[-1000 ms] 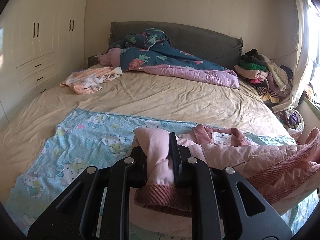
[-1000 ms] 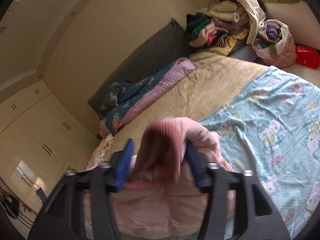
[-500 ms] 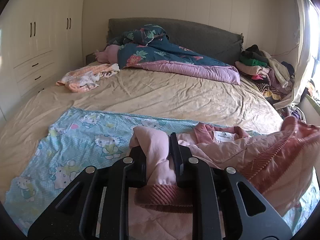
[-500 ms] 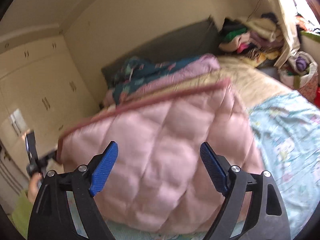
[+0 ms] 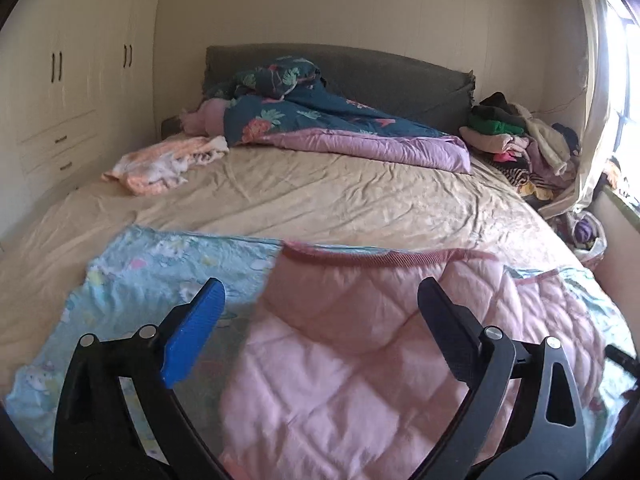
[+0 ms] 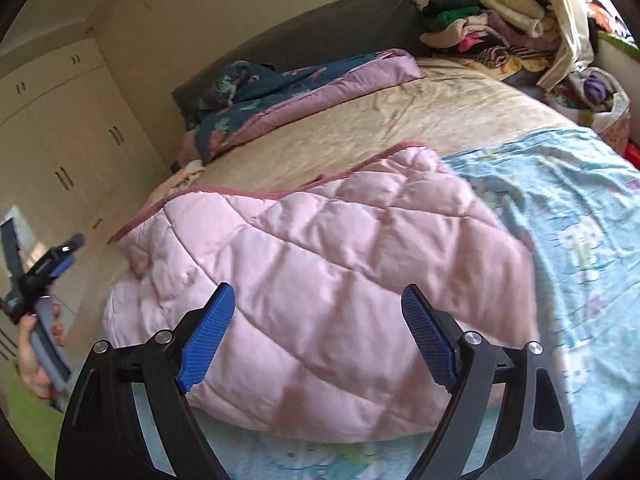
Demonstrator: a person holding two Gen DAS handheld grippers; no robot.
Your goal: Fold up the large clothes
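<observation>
Pink quilted padded jacket with a ribbed darker-pink hem, lying folded over on the light-blue cartoon-print sheet spread across the near part of the beige-sheeted bed. Judged as the end of one fold: hem edge laid across toward the far side, bundle still bulky and puffed, not yet flattened. Next, probably, a second fold or a pressing-down of the puffy layers, calling for a fresh pinch on a thick, springy edge that will tend to slip or spring back open.

Left gripper hovering low over the jacket's left edge, jaws spread wide, grasping nothing. Right gripper likewise spread wide and empty, poised just above the near side of the jacket, tilted so the room leans. Left hand on its handle visible at the far left of the right wrist view.
</observation>
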